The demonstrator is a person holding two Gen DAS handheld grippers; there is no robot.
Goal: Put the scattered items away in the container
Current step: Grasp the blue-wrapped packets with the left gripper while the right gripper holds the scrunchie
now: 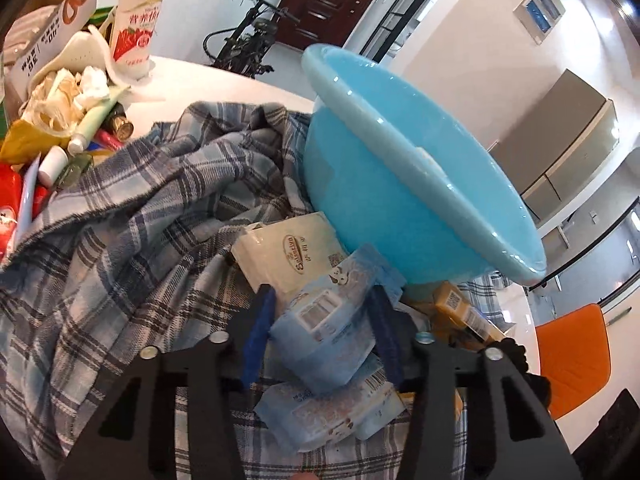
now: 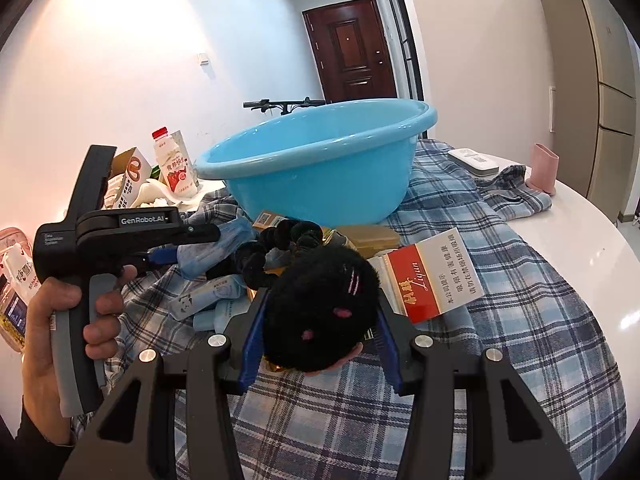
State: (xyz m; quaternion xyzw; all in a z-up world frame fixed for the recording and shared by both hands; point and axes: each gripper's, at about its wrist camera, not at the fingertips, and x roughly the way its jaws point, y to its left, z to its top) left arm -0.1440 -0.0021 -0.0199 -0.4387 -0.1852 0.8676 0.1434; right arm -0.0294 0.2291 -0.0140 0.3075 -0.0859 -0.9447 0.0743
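A blue plastic basin (image 1: 400,168) (image 2: 320,164) stands on a plaid cloth (image 1: 140,220) (image 2: 500,300). My left gripper (image 1: 324,312) is shut on a pale blue tissue pack (image 1: 328,320), close in front of the basin; the left gripper also shows in the right wrist view (image 2: 188,256). More tissue packs (image 1: 332,412) and a white wipes pack (image 1: 292,252) lie under it. My right gripper (image 2: 320,320) is shut on a black fluffy toy (image 2: 320,304), held above the cloth before the basin. A black scrunchie (image 2: 280,244) and a red-and-white cigarette carton (image 2: 432,276) lie beside the toy.
A strawberry milk bottle (image 1: 136,24) (image 2: 176,168), a pretzel box (image 1: 60,20), crumpled paper and small tubes (image 1: 92,128) crowd the table's far left. A pink cup (image 2: 543,168) and white box (image 2: 474,161) sit at the right edge. An orange chair (image 1: 572,356) stands beyond the table.
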